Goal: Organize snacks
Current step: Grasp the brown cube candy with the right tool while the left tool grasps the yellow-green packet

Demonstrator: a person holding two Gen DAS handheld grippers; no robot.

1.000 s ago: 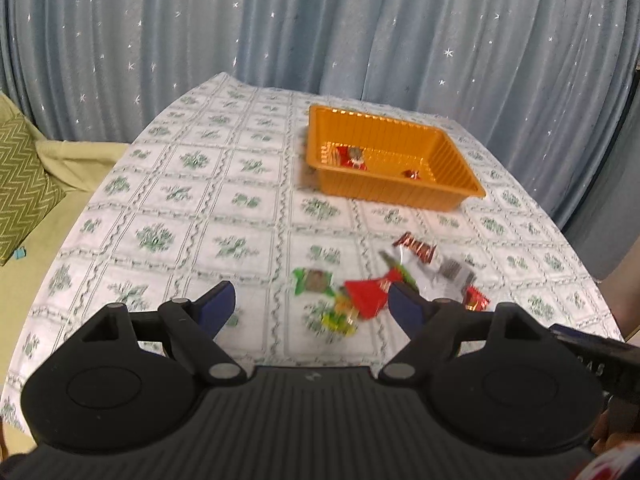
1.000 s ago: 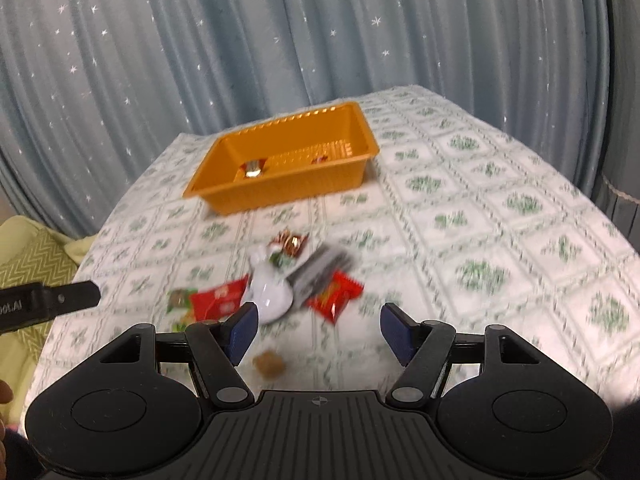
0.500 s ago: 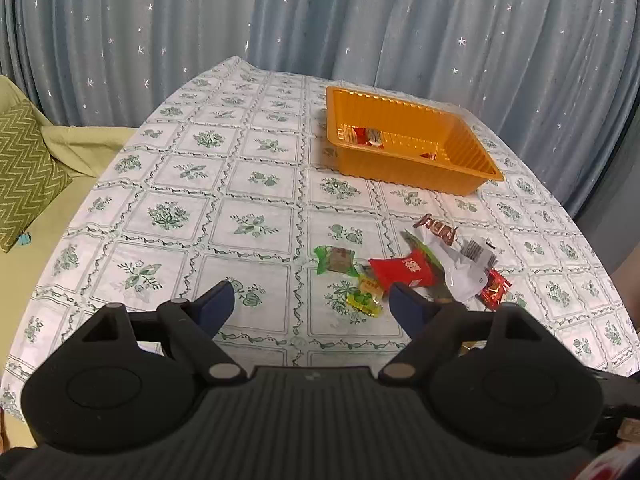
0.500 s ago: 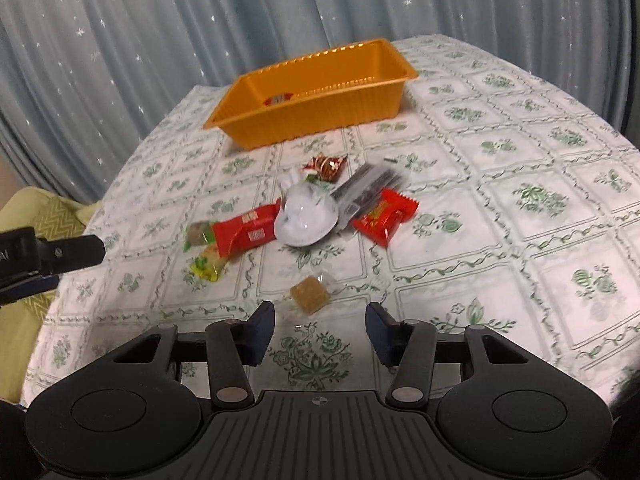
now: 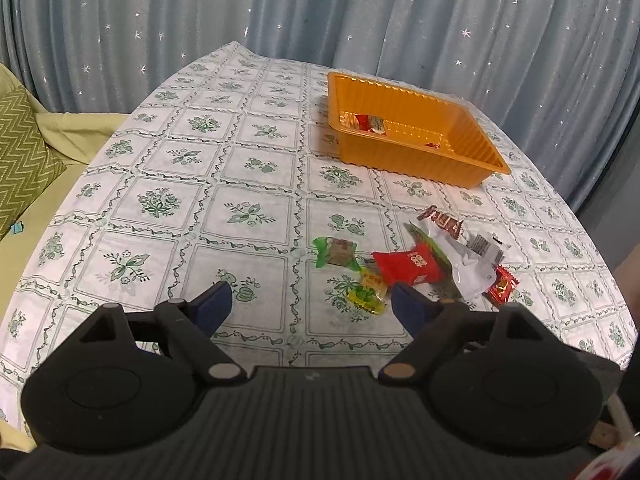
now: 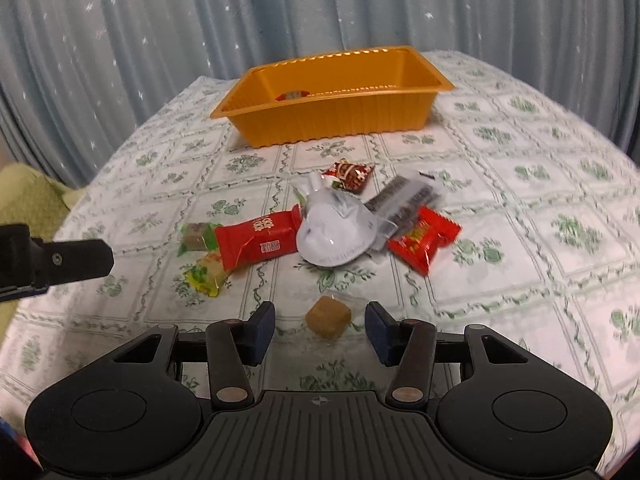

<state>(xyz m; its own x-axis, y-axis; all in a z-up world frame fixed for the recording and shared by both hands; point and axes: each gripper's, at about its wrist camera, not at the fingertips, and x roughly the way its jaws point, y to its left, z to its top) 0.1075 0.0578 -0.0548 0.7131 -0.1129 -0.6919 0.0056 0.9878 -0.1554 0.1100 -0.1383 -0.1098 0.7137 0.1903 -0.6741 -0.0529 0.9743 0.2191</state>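
Observation:
An orange tray (image 5: 476, 152) (image 6: 340, 120) at the table's far side holds a few wrapped snacks. Loose snacks lie in a cluster mid-table: a red packet (image 5: 408, 266) (image 6: 256, 240), a white pouch (image 6: 334, 232), a green-wrapped candy (image 5: 336, 252), a yellow candy (image 5: 368, 292), a small red packet (image 6: 424, 238). A small brown cube candy (image 6: 329, 316) lies on the cloth between the fingers of my right gripper (image 6: 320, 326), which is open around it, apart from it. My left gripper (image 5: 312, 306) is open and empty, above the table's near edge.
The table has a white cloth with green flower squares (image 5: 160, 200). A blue starred curtain hangs behind. A yellow-green sofa with a zigzag cushion (image 5: 20, 152) stands to the left. My left gripper's finger shows at the left of the right wrist view (image 6: 72, 260).
My right gripper has dropped low and forward, bringing the brown cube candy between its fingers, which have narrowed. My left gripper has pulled back and risen a little.

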